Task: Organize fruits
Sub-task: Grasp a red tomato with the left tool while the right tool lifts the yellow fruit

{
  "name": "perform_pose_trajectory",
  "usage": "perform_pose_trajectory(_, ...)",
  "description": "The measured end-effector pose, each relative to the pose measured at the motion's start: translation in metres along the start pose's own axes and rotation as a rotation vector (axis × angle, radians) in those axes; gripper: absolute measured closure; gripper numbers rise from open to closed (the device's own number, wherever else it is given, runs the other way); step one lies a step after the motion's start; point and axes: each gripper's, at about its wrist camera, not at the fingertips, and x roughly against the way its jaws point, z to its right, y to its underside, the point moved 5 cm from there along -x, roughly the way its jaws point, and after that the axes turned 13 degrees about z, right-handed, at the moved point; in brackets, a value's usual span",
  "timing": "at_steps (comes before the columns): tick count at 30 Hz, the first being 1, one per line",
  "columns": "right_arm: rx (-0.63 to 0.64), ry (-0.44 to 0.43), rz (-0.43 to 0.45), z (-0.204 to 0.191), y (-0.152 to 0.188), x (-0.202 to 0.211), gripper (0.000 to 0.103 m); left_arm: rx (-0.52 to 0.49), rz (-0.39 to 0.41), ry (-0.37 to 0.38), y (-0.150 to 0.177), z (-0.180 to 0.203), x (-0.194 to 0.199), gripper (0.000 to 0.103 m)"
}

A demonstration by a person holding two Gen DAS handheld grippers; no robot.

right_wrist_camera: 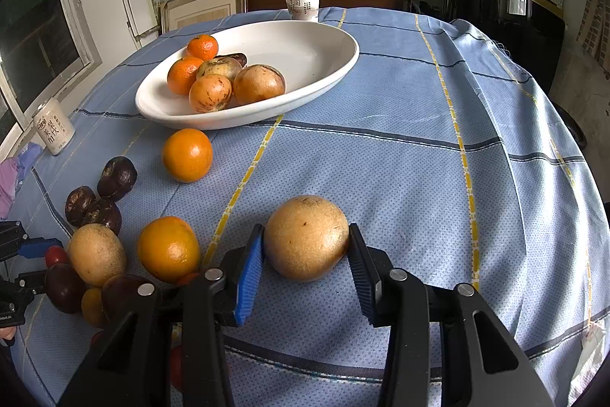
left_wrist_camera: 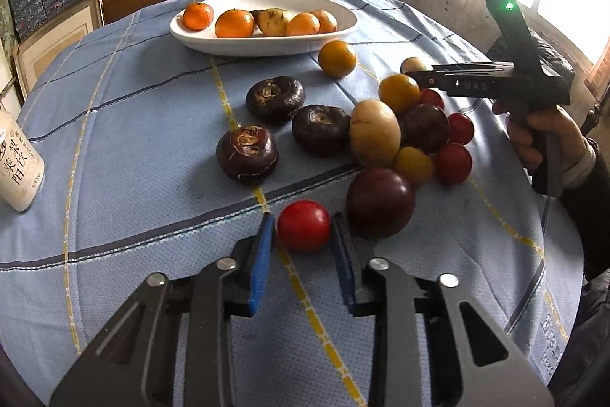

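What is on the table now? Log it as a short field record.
surface: blue cloth
dish: white, holds oranges and tan fruits
left gripper: fingers either side of a red tomato
right gripper: fingers either side of a tan fruit
loose: water chestnuts, fruit pile
other: cup, can

table point(right_wrist_camera: 400, 159) — blue checked cloth | on it — white bowl point(right_wrist_camera: 335, 71), loose fruit point(right_wrist_camera: 187, 155), cup point(right_wrist_camera: 301, 2)
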Motion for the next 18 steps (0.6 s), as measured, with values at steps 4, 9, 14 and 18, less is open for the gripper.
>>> perform_pose_trajectory(4,-0.001,-0.001,0.000,0.000,0.000,0.000,0.058,-0.003,0.001,0.001,0.000,0.001,-0.001,0.077)
perform_pose_trajectory(9,-0.021,-0.008,0.004,0.002,0.001,0.002,0.060,0.039,0.015,0.020,-0.002,-0.002,0.002,0.077)
perform_pose_trajectory(14,-0.037,-0.022,0.035,0.005,-0.002,0.009,0.060,0.141,0.068,0.054,-0.011,-0.014,0.012,0.077)
perform_pose_trajectory(18,-0.010,-0.068,0.107,-0.004,-0.020,0.023,0.060,0.202,0.096,0.061,-0.034,-0.025,0.019,0.077)
